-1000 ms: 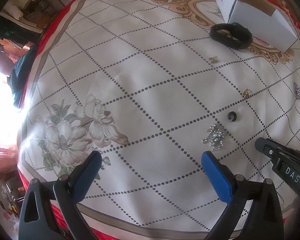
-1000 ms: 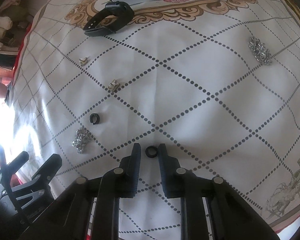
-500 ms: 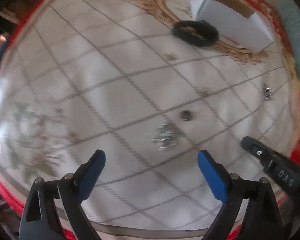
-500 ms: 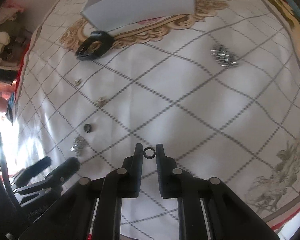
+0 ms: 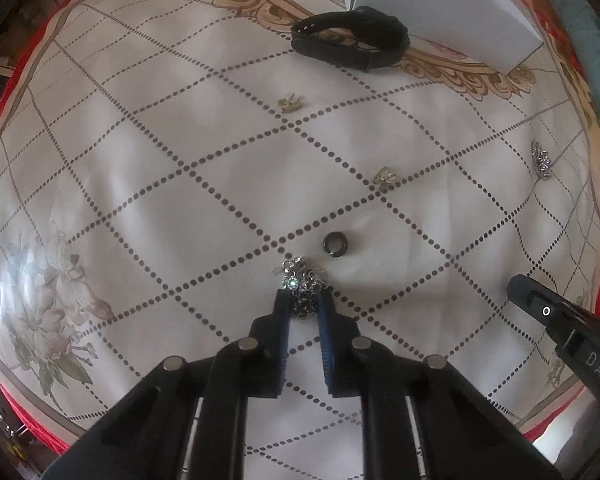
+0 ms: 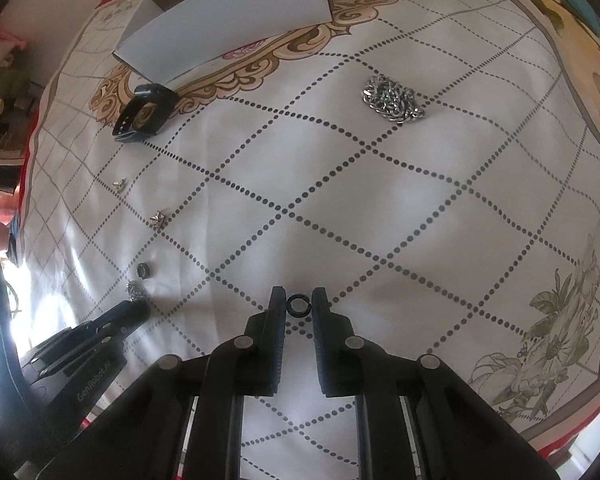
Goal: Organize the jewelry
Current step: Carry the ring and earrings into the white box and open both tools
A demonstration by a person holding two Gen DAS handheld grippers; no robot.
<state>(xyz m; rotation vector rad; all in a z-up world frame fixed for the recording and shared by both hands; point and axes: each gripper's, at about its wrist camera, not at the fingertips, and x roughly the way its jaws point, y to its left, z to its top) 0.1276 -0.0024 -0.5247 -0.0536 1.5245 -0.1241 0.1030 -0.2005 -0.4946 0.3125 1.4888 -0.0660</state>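
Note:
In the left wrist view my left gripper (image 5: 304, 300) points down at the cloth, its jaws closing with a small silver chain cluster (image 5: 302, 280) pinched between the blue pads. A dark ring (image 5: 336, 244) lies just beyond it. In the right wrist view my right gripper (image 6: 298, 300) is shut on a small black ring (image 6: 298, 306), held above the cloth. Two gold earrings (image 5: 291, 103) (image 5: 386, 176) lie farther out. A larger silver chain (image 6: 392, 100) sits at the far right.
A white open box (image 6: 228, 28) stands at the far side on the gold medallion, with a black wristband (image 5: 348, 44) in front of it. The patterned tablecloth (image 6: 380, 208) ends in a red border (image 5: 32, 428) near me and to the left.
My left gripper moved over the silver cluster and its wide jaws came together around it. My right gripper lifted the black ring and shifted toward the box.

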